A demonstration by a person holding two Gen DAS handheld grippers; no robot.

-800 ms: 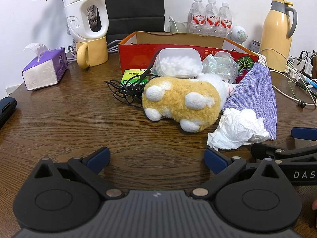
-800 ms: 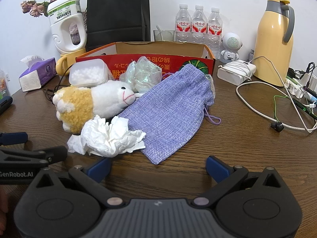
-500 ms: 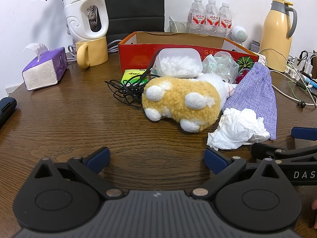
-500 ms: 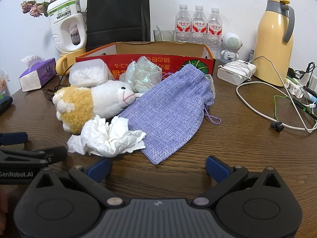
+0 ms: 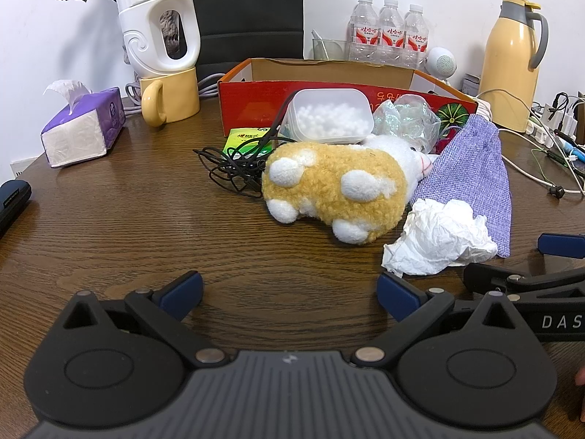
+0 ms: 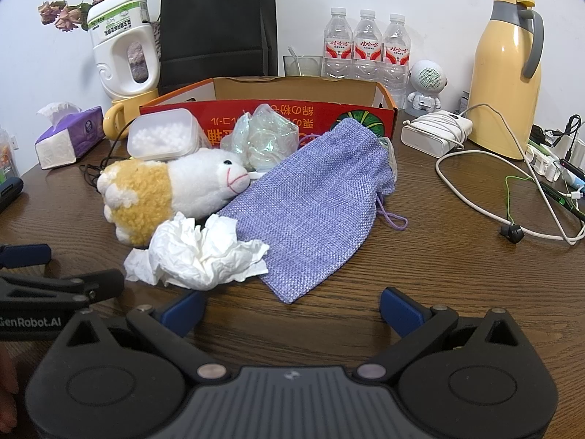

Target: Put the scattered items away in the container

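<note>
I hold two grippers over the brown tabletop (image 5: 109, 219). My left gripper (image 5: 289, 291) has its jaws as wide open as they go, and nothing is between them, just bare wood. My right gripper (image 6: 290, 307) is wide open too and holds nothing. The tip of a purple cloth bag (image 6: 314, 201) lies just in front of it.

The things to tidy sit in a pile in the middle. A yellow and white toy sheep (image 5: 336, 186) lies on its side. A crumpled white tissue (image 5: 438, 237) lies just beside the sheep, touching the purple bag. It is close to my right gripper, a bit to its left. Behind the sheep is a small clear tub (image 5: 329, 115) full of white balls, and a shiny crinkly wrapper (image 6: 263, 137) is next to it. A tangle of black cord (image 5: 234, 168) lies on the left of the sheep, partly over a green packet (image 5: 248, 139).

The red cardboard box (image 6: 292, 91) is right behind the pile, with its open top up. I cannot see what is inside it.

A yellow jug (image 6: 506, 73), three water bottles (image 6: 365, 44) and a purple tissue box (image 5: 84, 128) stand farther away
</note>
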